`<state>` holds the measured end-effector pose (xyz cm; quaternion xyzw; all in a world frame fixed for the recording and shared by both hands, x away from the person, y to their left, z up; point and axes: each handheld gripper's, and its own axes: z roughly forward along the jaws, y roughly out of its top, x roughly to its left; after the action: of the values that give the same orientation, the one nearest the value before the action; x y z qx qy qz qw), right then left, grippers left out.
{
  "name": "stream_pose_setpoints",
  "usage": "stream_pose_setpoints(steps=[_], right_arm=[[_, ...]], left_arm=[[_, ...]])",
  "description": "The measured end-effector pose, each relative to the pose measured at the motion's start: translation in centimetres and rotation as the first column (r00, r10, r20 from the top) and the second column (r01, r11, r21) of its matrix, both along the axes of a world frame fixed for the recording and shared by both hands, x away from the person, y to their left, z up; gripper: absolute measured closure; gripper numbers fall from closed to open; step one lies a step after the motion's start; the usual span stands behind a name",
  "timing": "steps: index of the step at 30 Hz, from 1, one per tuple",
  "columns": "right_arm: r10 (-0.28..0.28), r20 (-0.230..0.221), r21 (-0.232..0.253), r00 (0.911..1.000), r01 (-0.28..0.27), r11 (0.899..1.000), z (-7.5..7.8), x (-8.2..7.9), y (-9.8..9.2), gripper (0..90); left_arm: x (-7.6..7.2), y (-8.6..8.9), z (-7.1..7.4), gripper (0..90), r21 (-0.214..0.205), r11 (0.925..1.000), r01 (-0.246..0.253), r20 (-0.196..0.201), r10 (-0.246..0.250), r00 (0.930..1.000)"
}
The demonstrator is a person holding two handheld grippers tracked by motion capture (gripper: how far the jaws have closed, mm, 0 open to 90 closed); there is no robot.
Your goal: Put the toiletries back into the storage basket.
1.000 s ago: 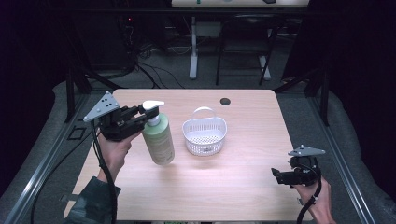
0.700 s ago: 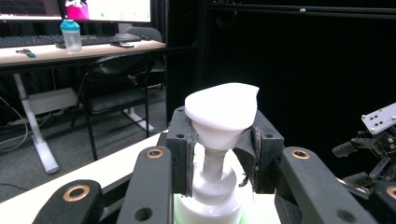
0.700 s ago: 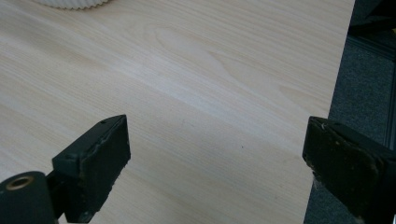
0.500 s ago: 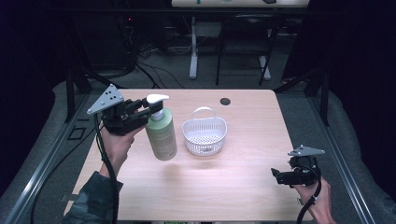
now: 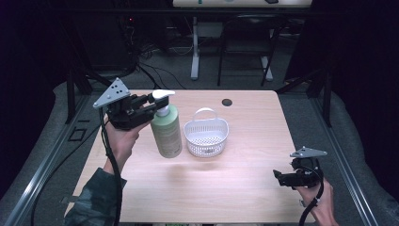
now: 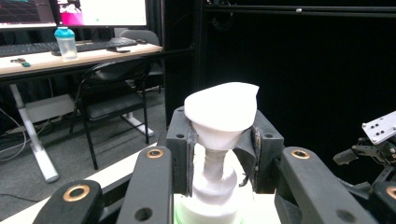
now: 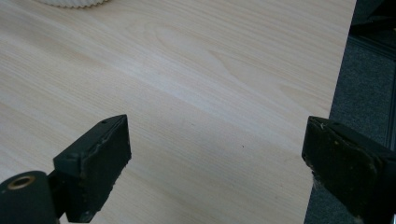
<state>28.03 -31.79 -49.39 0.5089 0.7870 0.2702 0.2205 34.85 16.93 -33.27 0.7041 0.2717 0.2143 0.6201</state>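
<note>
high view | green pump bottle [image 5: 166, 132], white head | left jaws clamp neck | right jaws wide, empty

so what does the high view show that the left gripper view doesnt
High view alone: the green bottle body hanging clear of the table, the white basket beside it, and the right gripper low at the table's near right corner.

Left gripper view alone: the pads pinching under the white pump head, with a desk and chair behind.

Both: the left gripper shut on the pump bottle's neck.
</note>
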Motion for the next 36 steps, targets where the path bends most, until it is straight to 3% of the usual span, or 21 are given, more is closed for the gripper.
stream_pose_setpoints(steps=[36], right_arm=[[0.010,-0.002,-0.011,0.9999,-0.010,1.000,-0.1,0.0,0.1,8.6]], left_arm=[[2.0,-3.2,2.3,67.2,0.006,0.9994,0.033,0.030,-0.033,0.9990]])
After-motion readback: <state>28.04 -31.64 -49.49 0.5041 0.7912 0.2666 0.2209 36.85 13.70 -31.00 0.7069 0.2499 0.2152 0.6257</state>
